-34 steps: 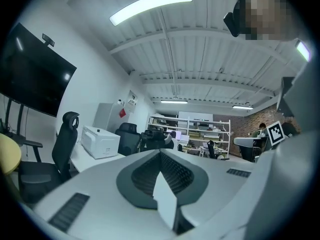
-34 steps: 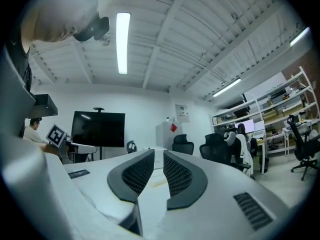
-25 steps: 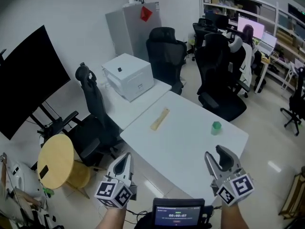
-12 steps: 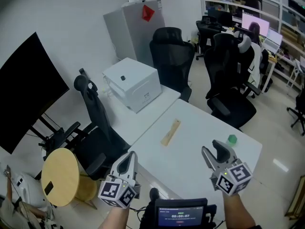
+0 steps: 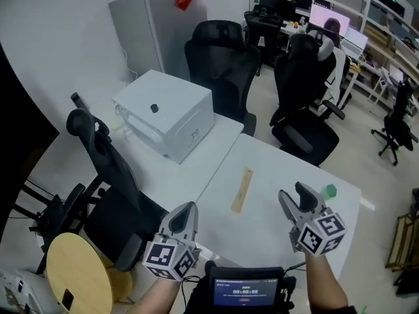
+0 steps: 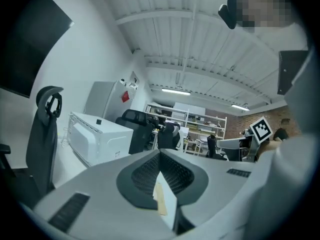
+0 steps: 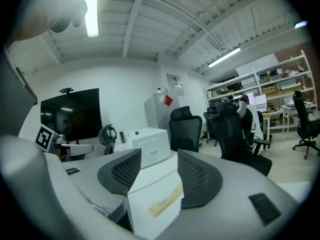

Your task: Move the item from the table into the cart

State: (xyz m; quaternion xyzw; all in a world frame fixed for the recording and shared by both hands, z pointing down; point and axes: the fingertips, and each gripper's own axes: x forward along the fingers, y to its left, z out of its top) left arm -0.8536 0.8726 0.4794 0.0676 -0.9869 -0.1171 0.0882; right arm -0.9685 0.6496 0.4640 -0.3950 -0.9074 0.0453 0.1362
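wooden strip, lengthwise away, tilted slightly right

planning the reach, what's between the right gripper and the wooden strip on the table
Nothing: bare table separates the right gripper, its jaws just opened with nothing between them, from the wooden strip, as the head view shows.

A thin, flat, pale tan strip lies near the middle of the white table, its length running near to far and tilted slightly right, while a small green item sits well right of it, close to the table's right edge.
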